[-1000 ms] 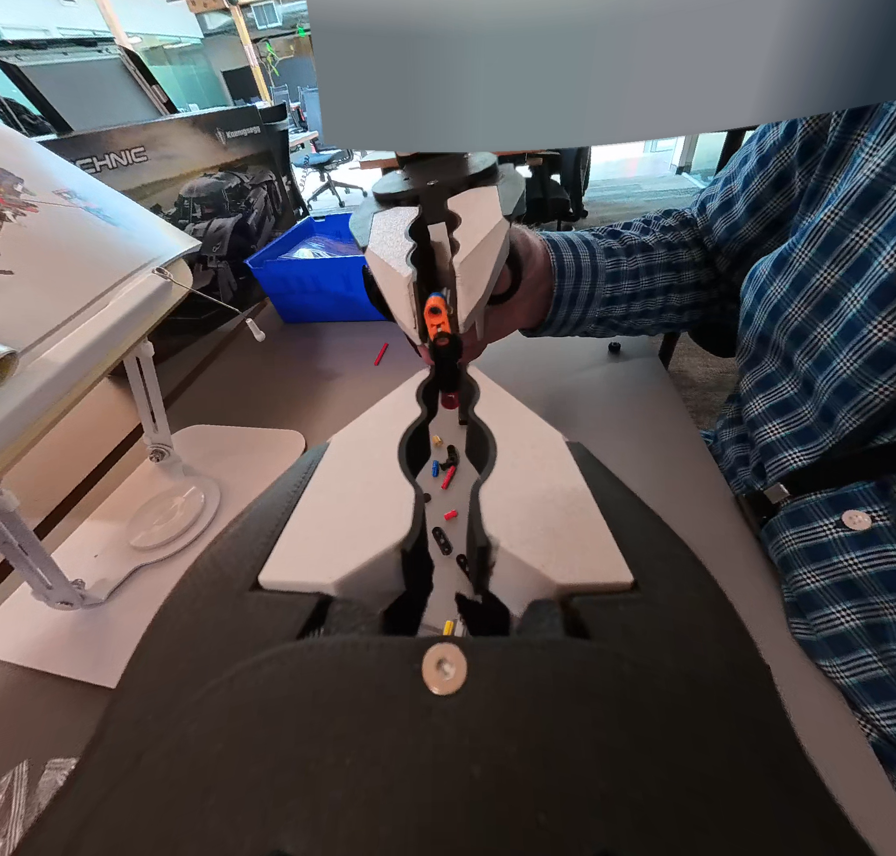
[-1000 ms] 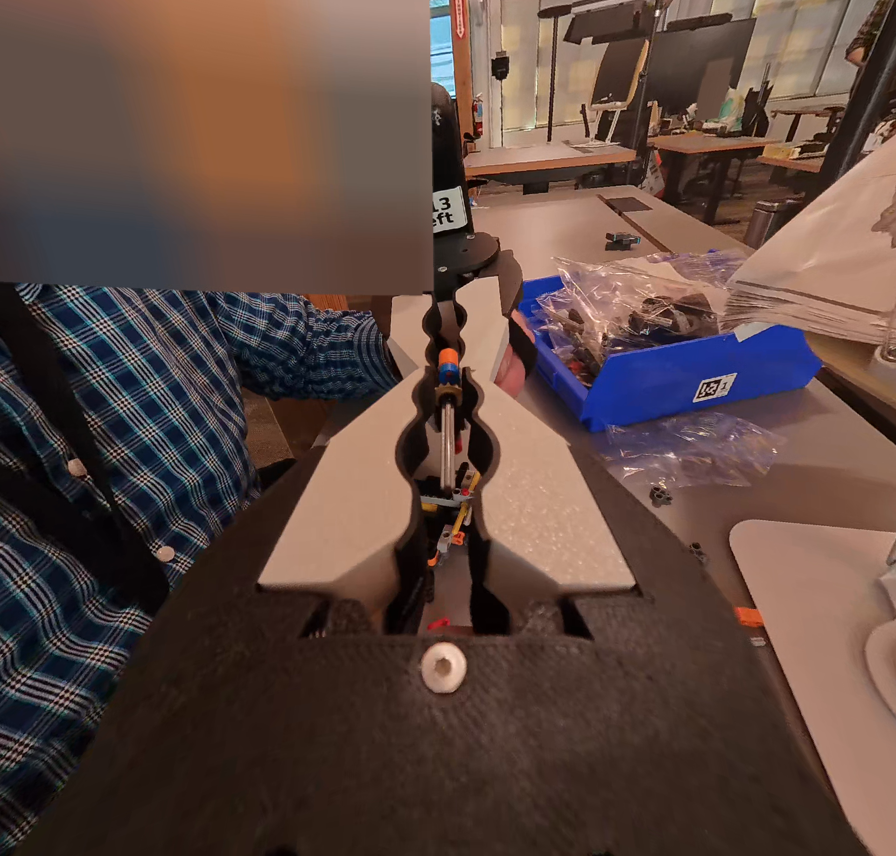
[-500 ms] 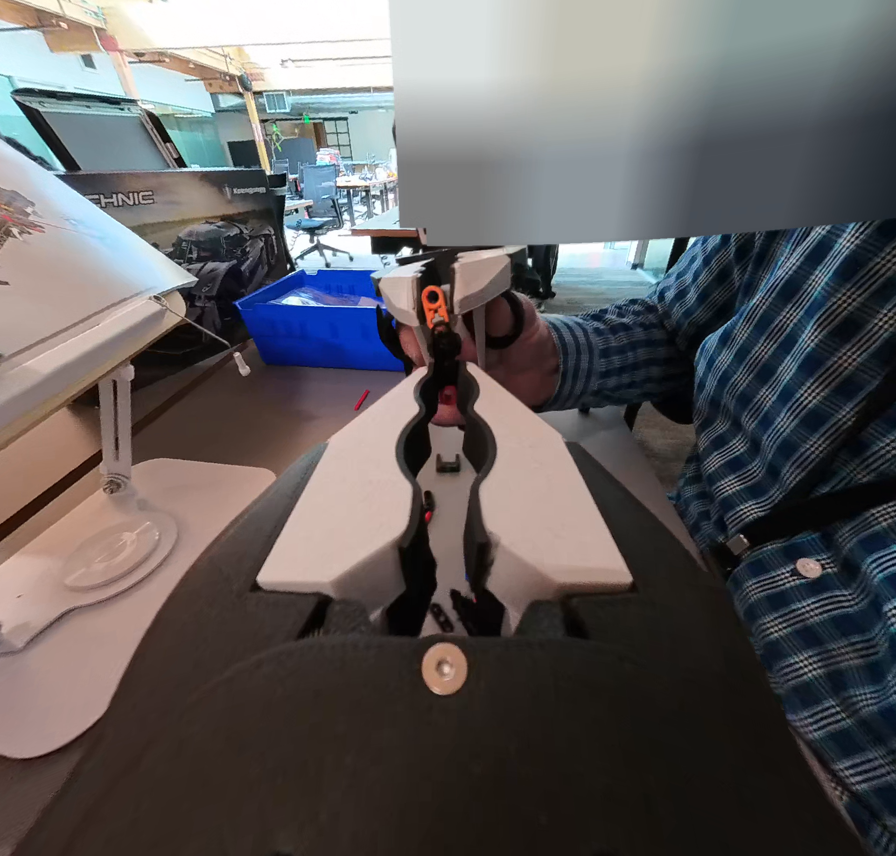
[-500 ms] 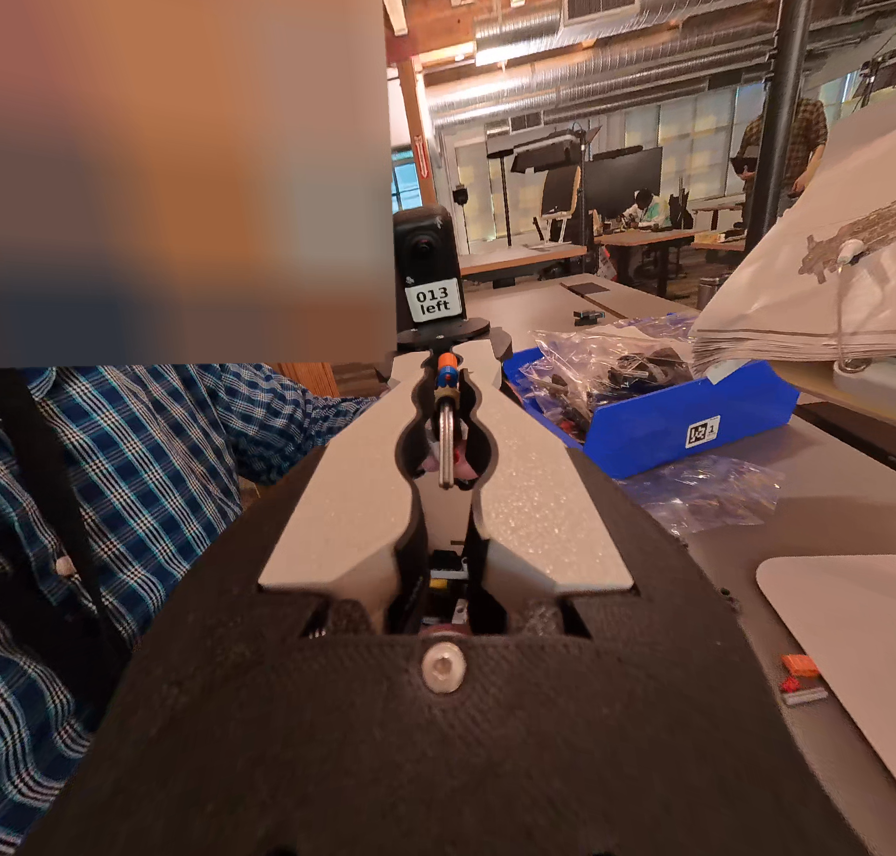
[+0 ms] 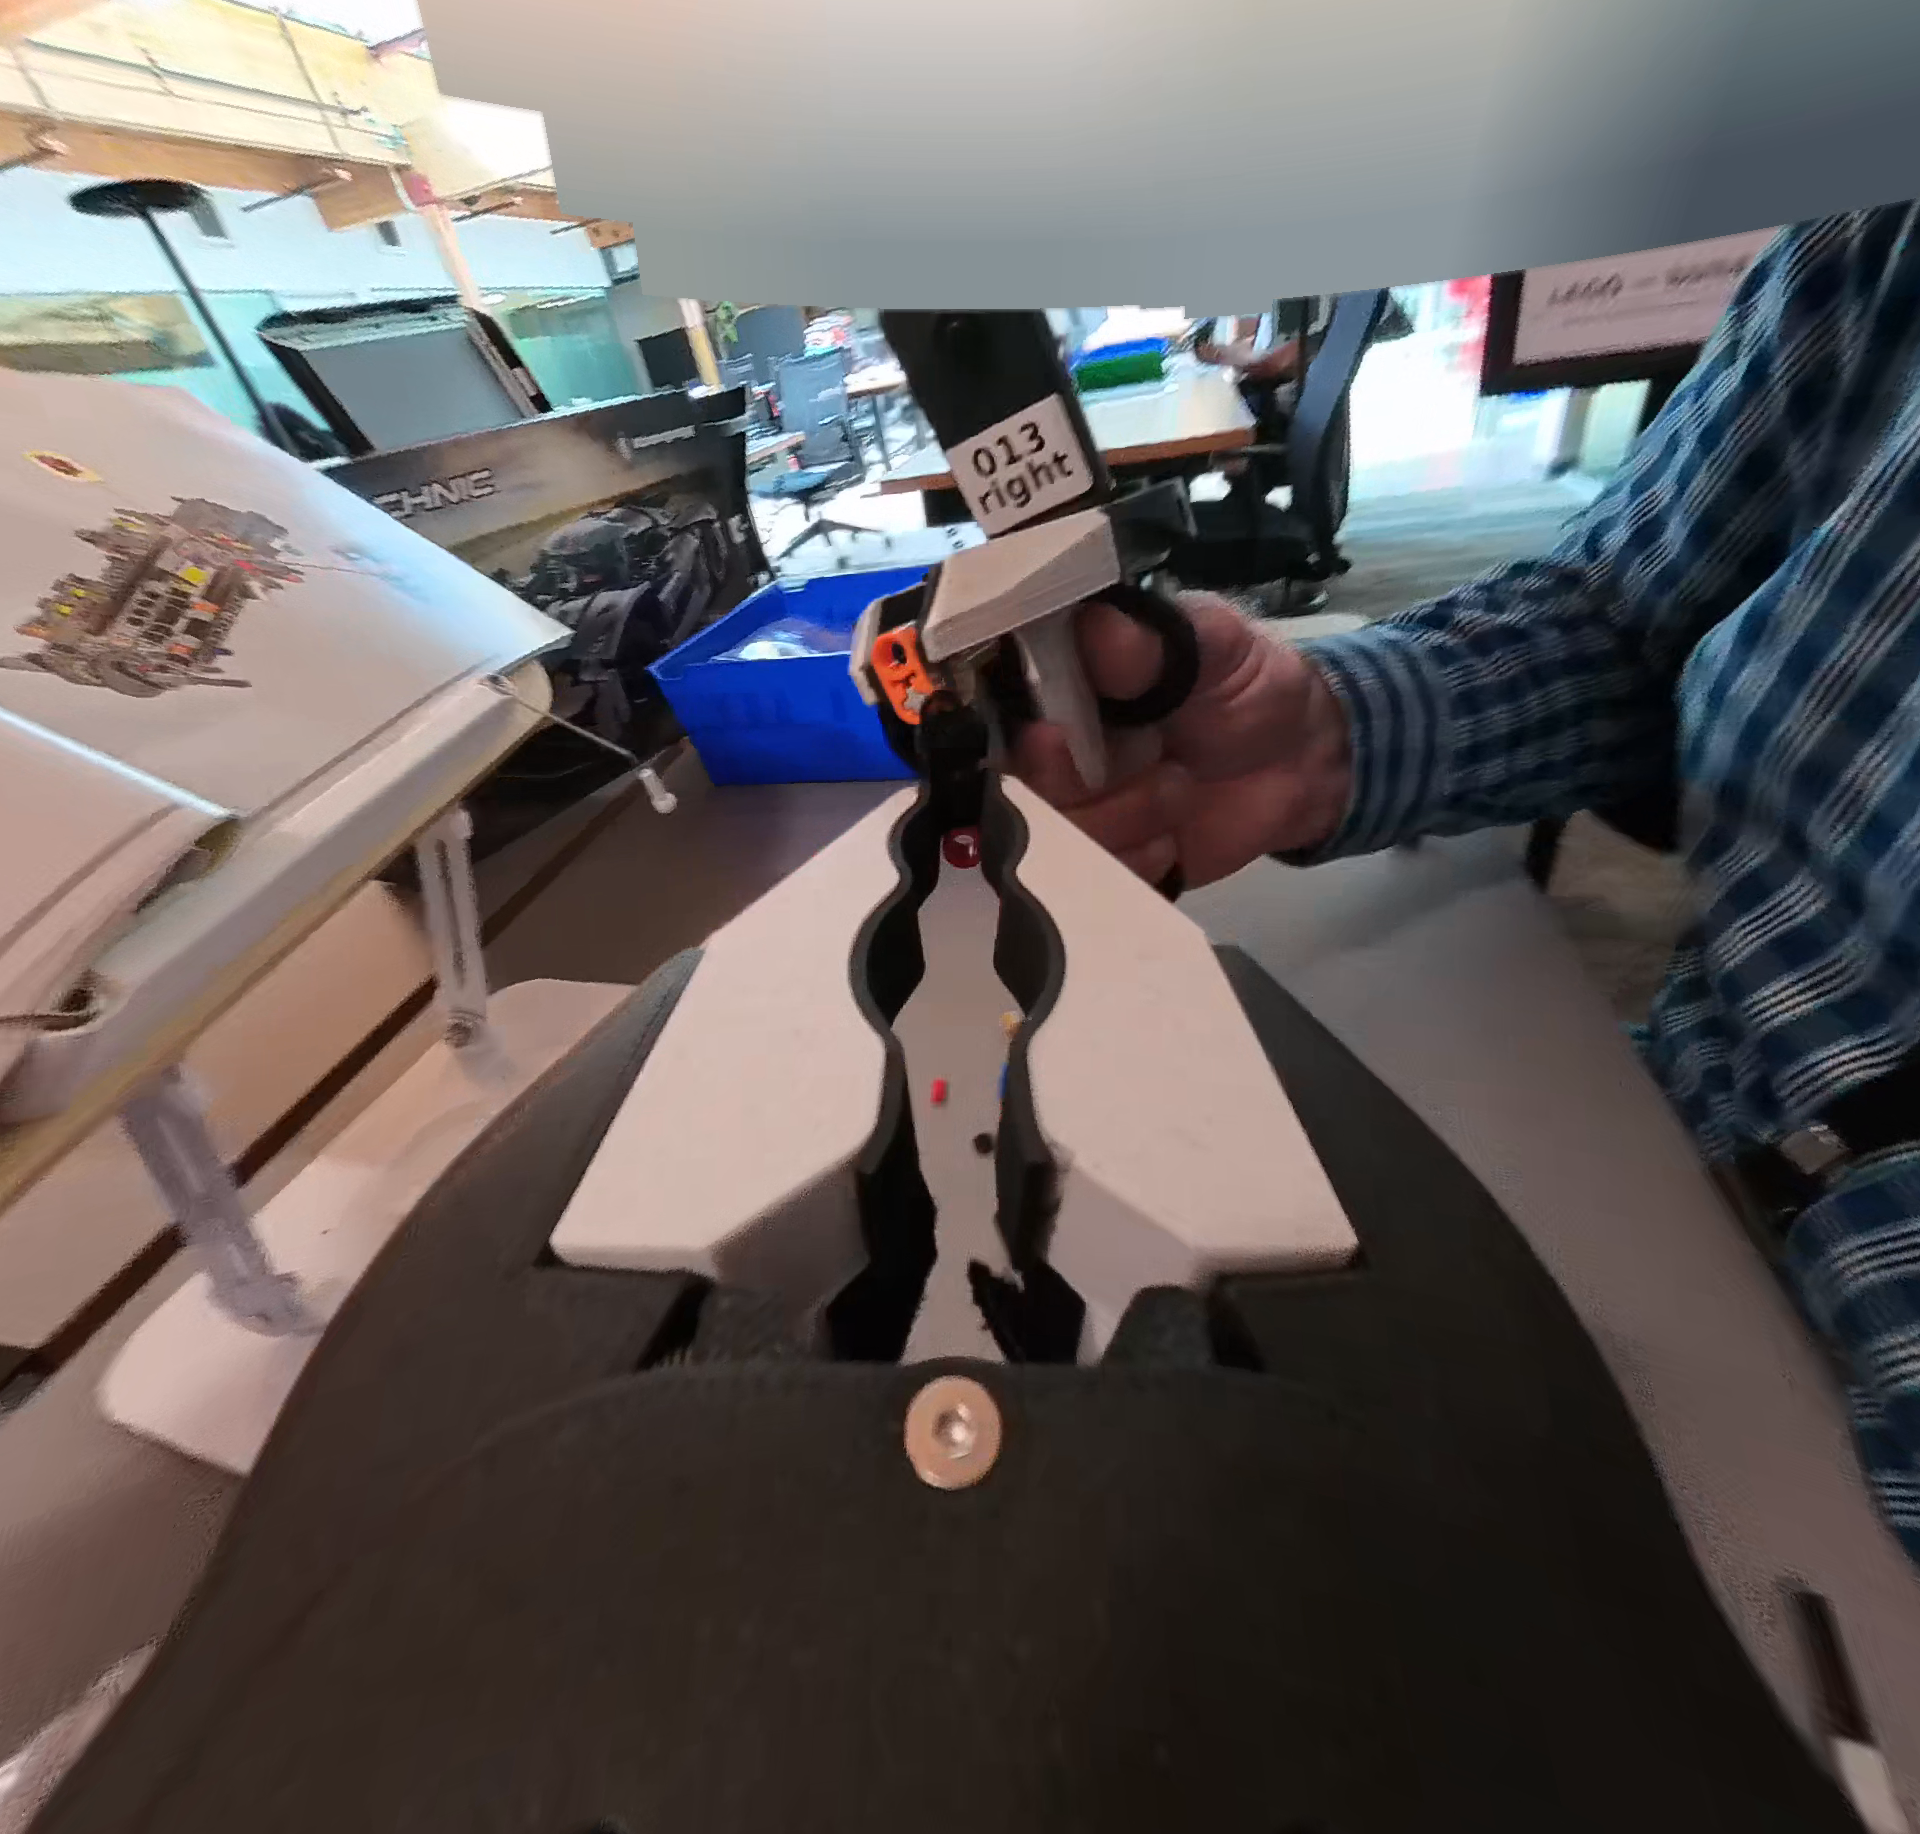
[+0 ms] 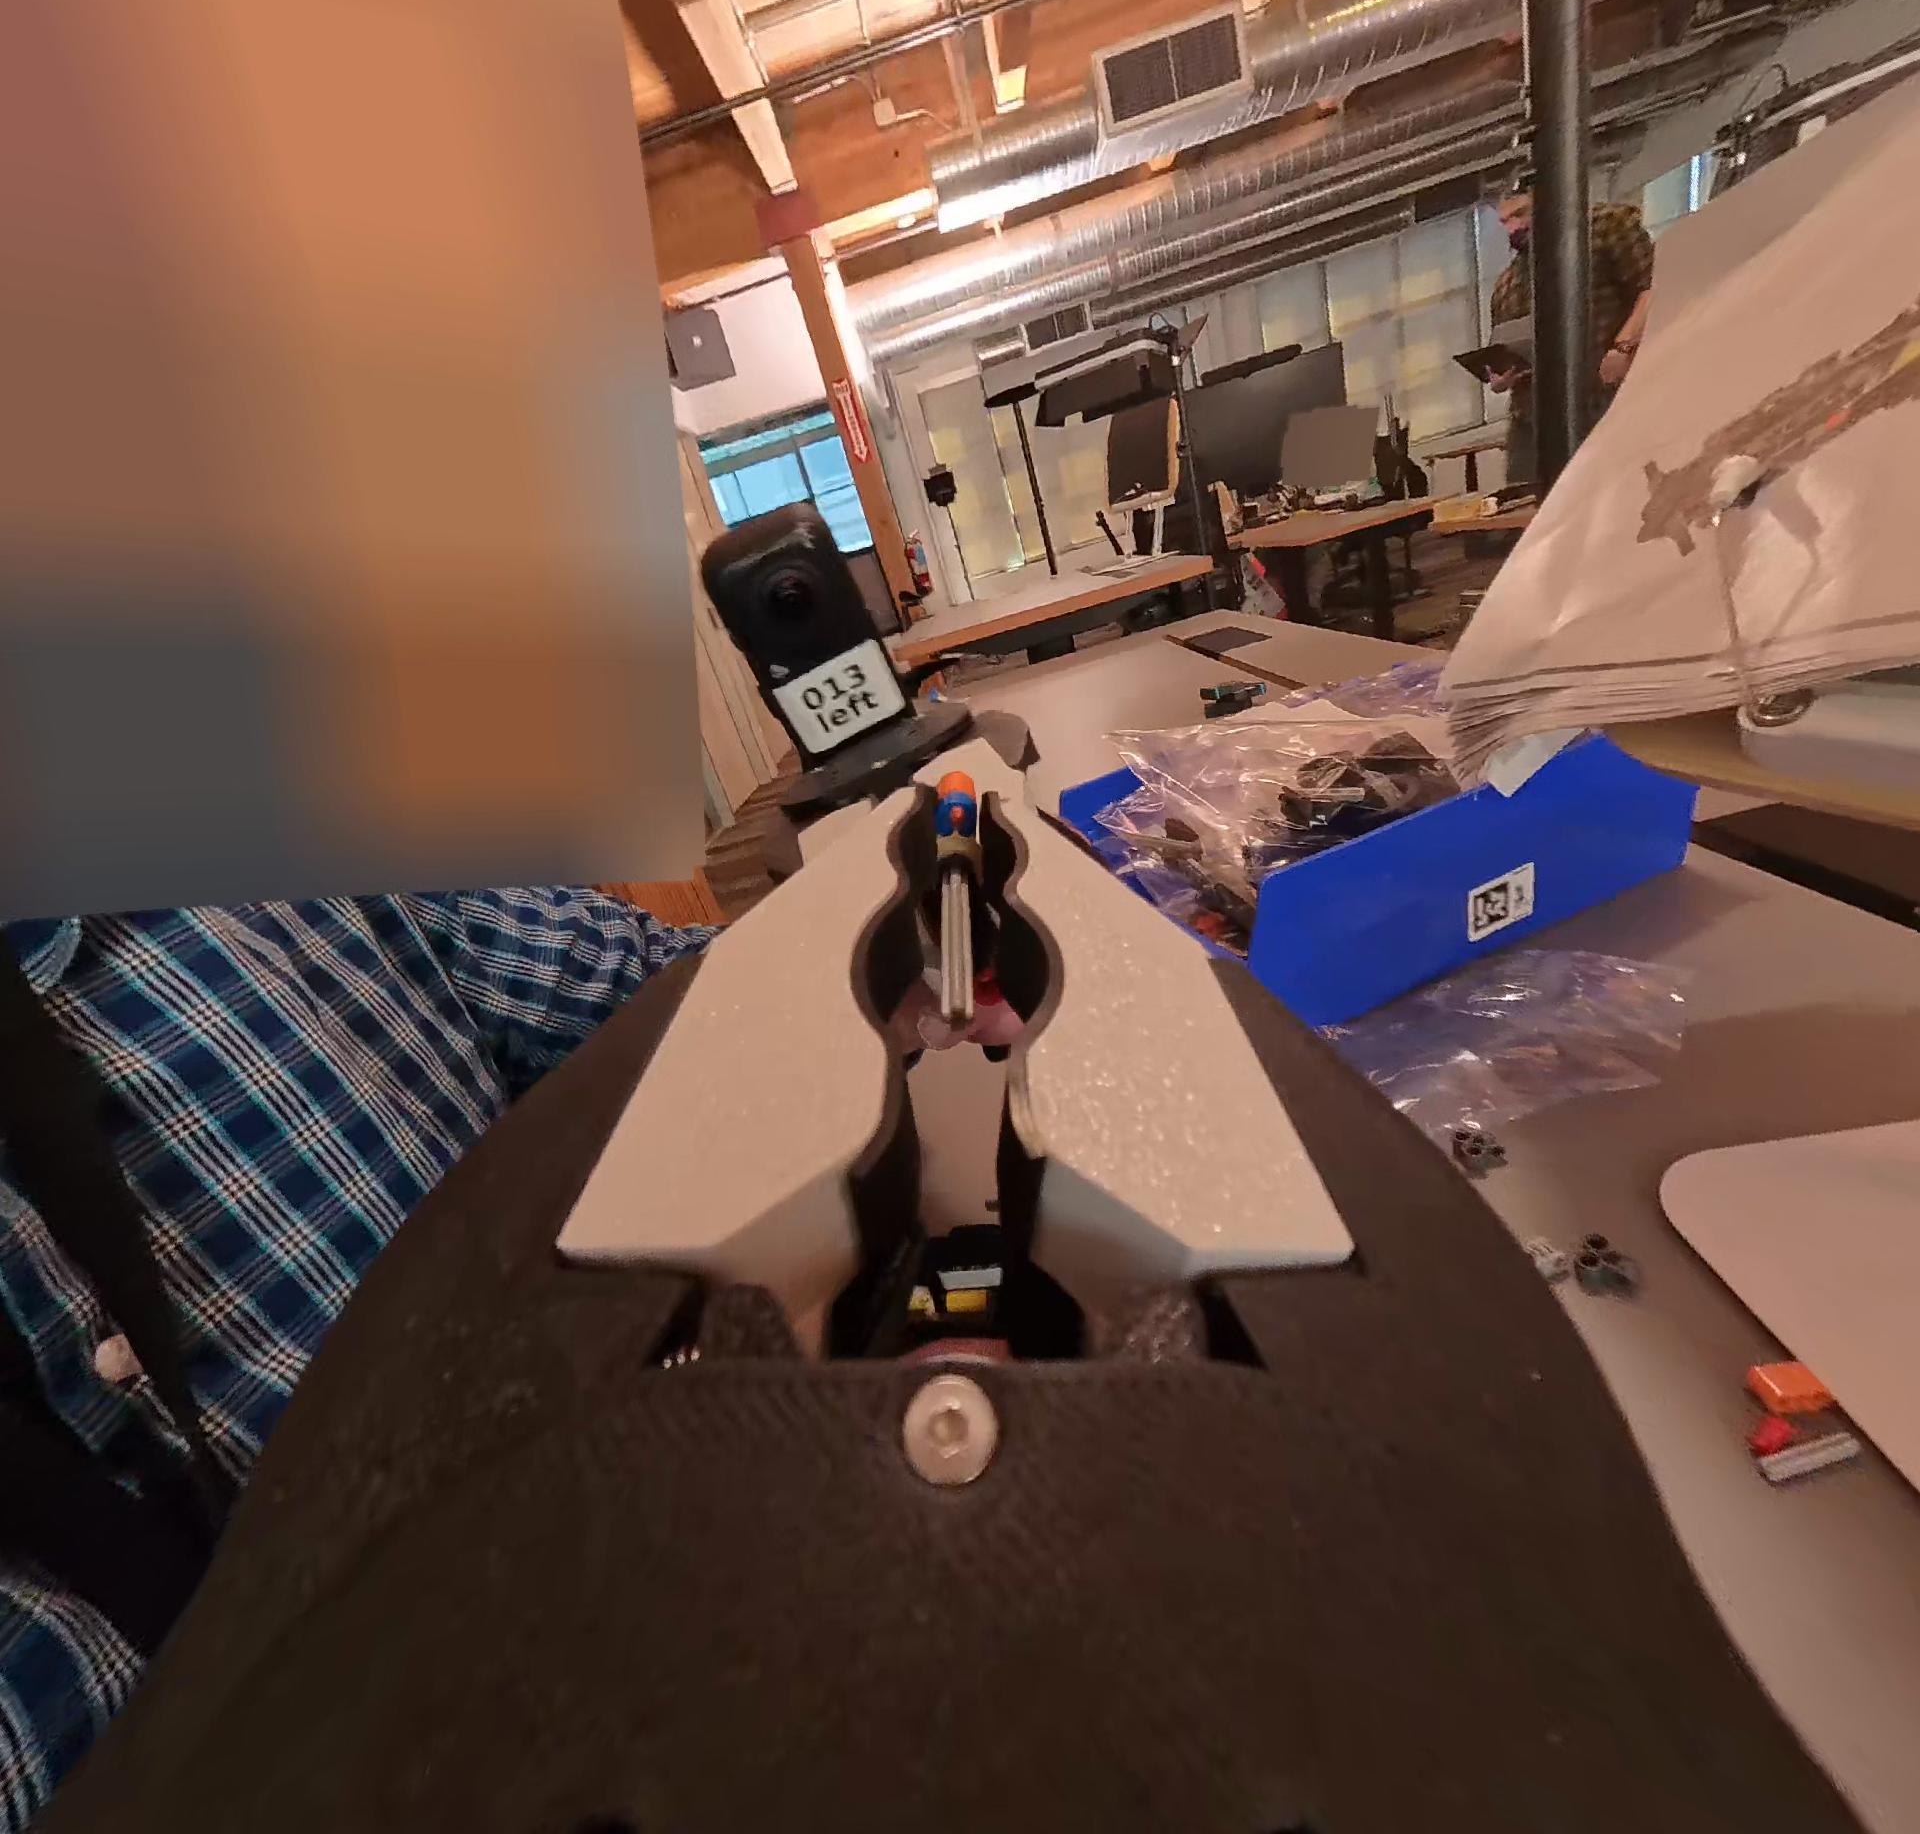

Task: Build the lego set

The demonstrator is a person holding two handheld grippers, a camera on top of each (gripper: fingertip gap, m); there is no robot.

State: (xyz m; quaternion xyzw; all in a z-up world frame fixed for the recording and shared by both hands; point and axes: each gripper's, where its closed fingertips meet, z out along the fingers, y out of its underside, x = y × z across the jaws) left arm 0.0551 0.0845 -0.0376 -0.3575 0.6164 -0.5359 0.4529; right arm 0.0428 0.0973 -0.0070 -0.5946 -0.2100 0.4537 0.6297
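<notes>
Left wrist view, frame centre: left gripper (image 5: 951, 813) clamps the black end of a small Lego assembly (image 5: 940, 735) whose orange piece (image 5: 900, 664) the right gripper (image 5: 914, 672) pinches, apparently pressing parts together mid-air.

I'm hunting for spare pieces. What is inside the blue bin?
The blue bin holds crumpled clear plastic bags with dark pieces showing through. The bin's bottom and whatever lies beneath the bags are covered, and the instruction book overhangs its far end.
</notes>
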